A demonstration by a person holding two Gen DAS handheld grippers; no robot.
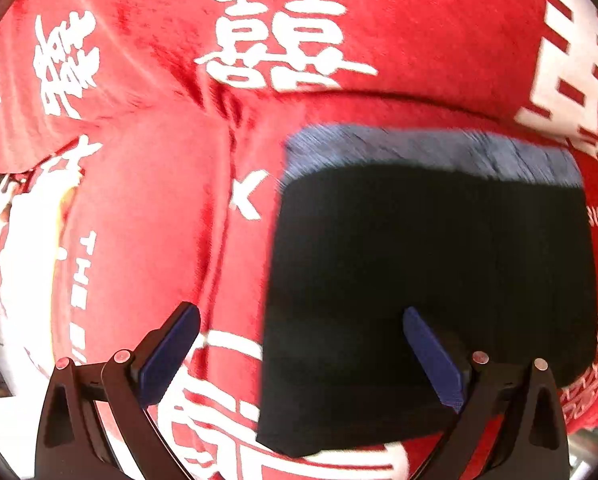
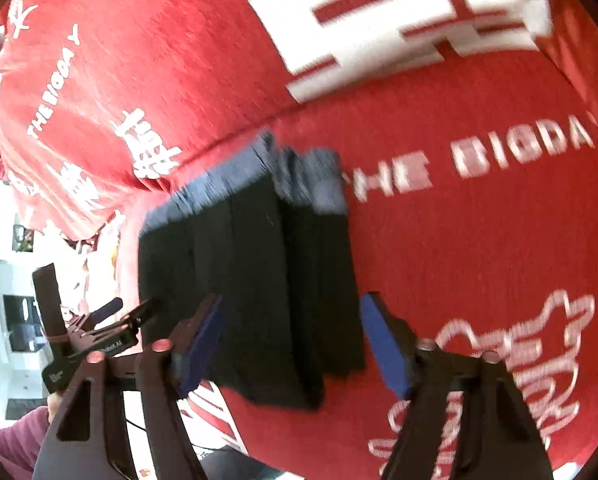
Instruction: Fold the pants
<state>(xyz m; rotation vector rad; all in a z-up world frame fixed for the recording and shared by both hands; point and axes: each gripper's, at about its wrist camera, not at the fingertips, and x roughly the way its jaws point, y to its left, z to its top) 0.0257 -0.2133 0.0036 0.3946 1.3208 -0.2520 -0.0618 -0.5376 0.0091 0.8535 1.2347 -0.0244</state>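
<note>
Left gripper (image 1: 299,360) spread wide, nothing between pads. Right gripper (image 2: 291,354) also spread, gripping nothing. Folded dark pants (image 1: 431,292) lay flat on red blanket (image 1: 147,208) just ahead of both, below fingertips; left gripper straddled their left edge. Long axis unclear: fisheye bend. Motion blur smeared grey-blue far edge; layers uncountable. Near corner hidden behind fingers.

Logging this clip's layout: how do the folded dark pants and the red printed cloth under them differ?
The folded pants are plain black with a blue-grey band along one edge; the red cloth carries white characters and lettering. The pants form a compact, neat rectangle; the cloth spreads across nearly the whole view and is creased. The pants lie on top; the cloth lies underneath. Both are fabric, and neither gripper holds either.
</note>
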